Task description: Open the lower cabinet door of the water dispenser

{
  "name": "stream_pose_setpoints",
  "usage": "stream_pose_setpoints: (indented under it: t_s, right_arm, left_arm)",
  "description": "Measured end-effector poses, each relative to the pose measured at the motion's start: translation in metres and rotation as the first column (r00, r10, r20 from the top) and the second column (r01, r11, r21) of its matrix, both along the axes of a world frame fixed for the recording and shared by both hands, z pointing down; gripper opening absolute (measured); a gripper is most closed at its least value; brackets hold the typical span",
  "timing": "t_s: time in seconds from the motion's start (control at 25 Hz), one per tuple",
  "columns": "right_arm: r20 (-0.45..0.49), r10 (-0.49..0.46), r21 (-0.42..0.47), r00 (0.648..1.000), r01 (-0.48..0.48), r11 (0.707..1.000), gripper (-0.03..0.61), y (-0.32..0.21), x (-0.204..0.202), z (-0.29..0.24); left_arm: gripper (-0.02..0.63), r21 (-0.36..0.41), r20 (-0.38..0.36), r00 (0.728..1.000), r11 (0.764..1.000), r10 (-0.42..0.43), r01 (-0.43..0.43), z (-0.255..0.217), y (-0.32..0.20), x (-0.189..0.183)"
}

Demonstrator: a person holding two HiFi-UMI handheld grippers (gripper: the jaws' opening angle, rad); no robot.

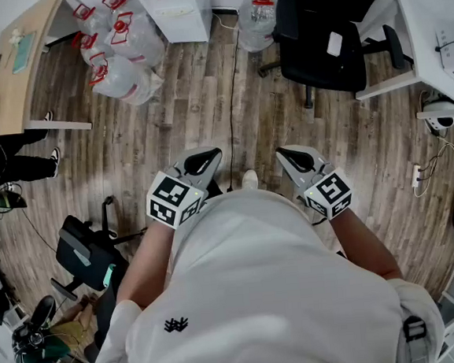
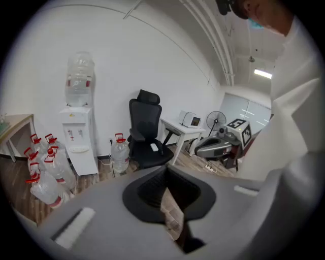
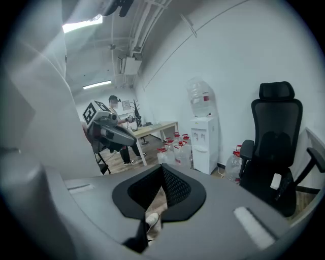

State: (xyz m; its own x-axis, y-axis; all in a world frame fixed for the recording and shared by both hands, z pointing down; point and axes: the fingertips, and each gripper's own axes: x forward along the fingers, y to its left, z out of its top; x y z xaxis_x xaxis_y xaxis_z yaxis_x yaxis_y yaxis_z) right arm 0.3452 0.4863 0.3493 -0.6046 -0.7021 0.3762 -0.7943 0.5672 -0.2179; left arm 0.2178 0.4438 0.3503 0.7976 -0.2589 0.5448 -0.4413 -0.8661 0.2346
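Observation:
The white water dispenser (image 1: pixel 176 11) stands against the far wall, well away from both grippers. The left gripper view shows it with a clear bottle on top (image 2: pixel 79 78) and its lower cabinet door (image 2: pixel 85 163) closed. It also shows in the right gripper view (image 3: pixel 204 142). My left gripper (image 1: pixel 204 161) and right gripper (image 1: pixel 294 159) are held close to my chest, side by side above the wooden floor. Both pairs of jaws are shut with nothing between them, as seen in the left gripper view (image 2: pixel 165 175) and the right gripper view (image 3: pixel 161 172).
Several red-capped water jugs (image 1: pixel 124 47) crowd the floor left of the dispenser, and one more jug (image 1: pixel 258 16) stands to its right. A black office chair (image 1: pixel 332 25) sits by a white desk (image 1: pixel 434 24). A wooden desk (image 1: pixel 19 60) and a person's legs (image 1: pixel 20 165) are at the left.

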Motion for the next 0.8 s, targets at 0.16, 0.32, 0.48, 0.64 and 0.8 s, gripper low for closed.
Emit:
stream_pose_setpoints:
  t_s: [0.16,0.32,0.48,0.64,0.8]
  right_arm:
    - [0.007,0.005,0.003,1.0,-0.005,1.0,0.002,-0.007,0.006,0.003]
    - [-0.013,-0.018,-0.004,1.0,0.017,1.0,0.002,-0.021,-0.008,0.01]
    - [-0.045,-0.008,-0.011,0.999,0.007,1.0,0.002,-0.053,-0.026,0.015]
    - [-0.035,0.07,-0.058,0.997,-0.072,0.996,0.002,-0.095,-0.036,0.023]
    - [0.027,0.143,-0.069,0.989,-0.141,0.988,0.002,-0.154,-0.058,0.025]
  left_arm:
    - [0.055,0.03,-0.005,1.0,0.999,-0.014,0.014,-0.009,-0.011,0.005]
    - [0.055,0.032,-0.023,0.999,0.999,-0.029,0.03,-0.011,-0.024,-0.006]
    - [0.055,0.018,-0.04,0.999,1.0,-0.022,0.023,-0.002,-0.056,-0.027]
    - [0.055,0.011,-0.056,0.998,1.0,-0.004,0.005,0.006,-0.107,-0.046]
    - [0.055,0.004,-0.084,0.996,1.0,0.018,-0.018,0.002,-0.169,-0.074]
